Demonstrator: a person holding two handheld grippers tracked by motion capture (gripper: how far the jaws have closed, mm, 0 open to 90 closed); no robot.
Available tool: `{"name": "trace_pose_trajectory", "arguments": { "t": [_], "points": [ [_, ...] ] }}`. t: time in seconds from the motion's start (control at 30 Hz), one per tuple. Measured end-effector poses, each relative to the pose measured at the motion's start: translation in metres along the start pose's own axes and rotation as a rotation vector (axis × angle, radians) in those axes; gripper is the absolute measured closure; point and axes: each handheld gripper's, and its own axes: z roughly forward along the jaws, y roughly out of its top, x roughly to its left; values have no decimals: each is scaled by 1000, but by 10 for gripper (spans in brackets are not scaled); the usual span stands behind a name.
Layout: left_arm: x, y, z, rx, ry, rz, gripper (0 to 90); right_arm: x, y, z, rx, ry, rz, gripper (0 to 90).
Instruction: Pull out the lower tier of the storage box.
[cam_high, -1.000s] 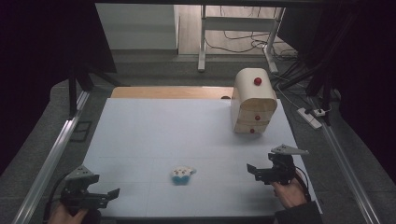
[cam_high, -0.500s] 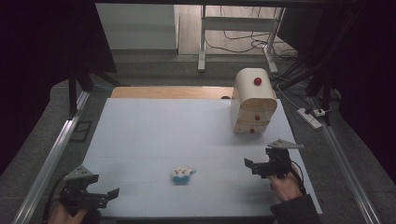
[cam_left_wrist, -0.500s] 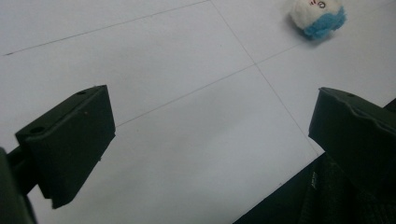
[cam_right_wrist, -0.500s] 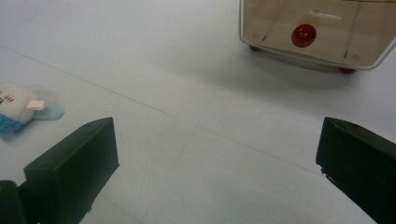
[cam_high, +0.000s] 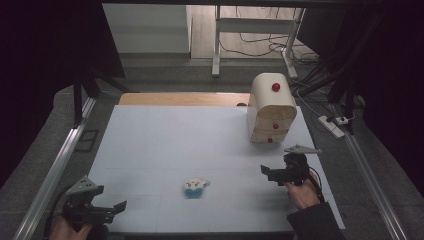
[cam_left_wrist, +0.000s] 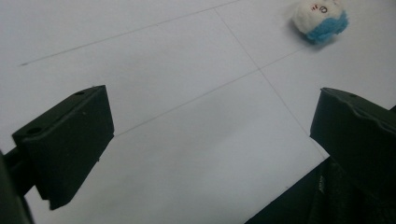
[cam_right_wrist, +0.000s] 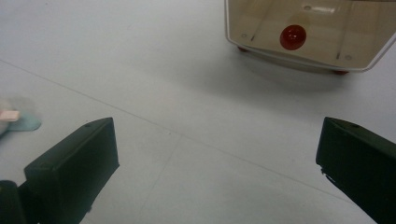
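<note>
White sheeting covers the table (cam_high: 165, 135), with a dark floor, cables and a metal frame beyond its far edge.

Change since the earlier frames: the right gripper (cam_high: 272, 174) has advanced from the near right area toward the far side and slightly inward, closing on the wooden drawer cabinet (cam_high: 270, 107). The left gripper (cam_high: 111, 210) has held its position at the near left corner. This suggests that the drawer cabinet is being approached first and that the plush toy (cam_high: 195, 186) has not yet been engaged.

Gripper state: both grippers stand with jaws spread wide and nothing between them, as both gripper views confirm.

Location: the plush toy lies on the sheeting near the front edge, roughly midway between the grippers and well apart from each. The cabinet stands at the far right, with three red knobs on its front; its lowest knob (cam_right_wrist: 293, 36) appears directly ahead in the right gripper view.

Orientation: the toy is small and rounded, white with a blue portion. Its long axis appears to run roughly left to right across the table, with the face turned upward. Finer detail cannot be resolved.
</note>
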Motion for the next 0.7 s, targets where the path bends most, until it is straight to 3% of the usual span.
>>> {"name": "trace_pose_trajectory", "arguments": {
  "t": [0.37,0.7],
  "points": [
    [3,0,1,7,-22,-11,0,-3,6,9,30,-58,-13,0],
    [3,0,2,15,-32,-8,0,-4,13,18,30,-80,-16,0]
  ]
}}
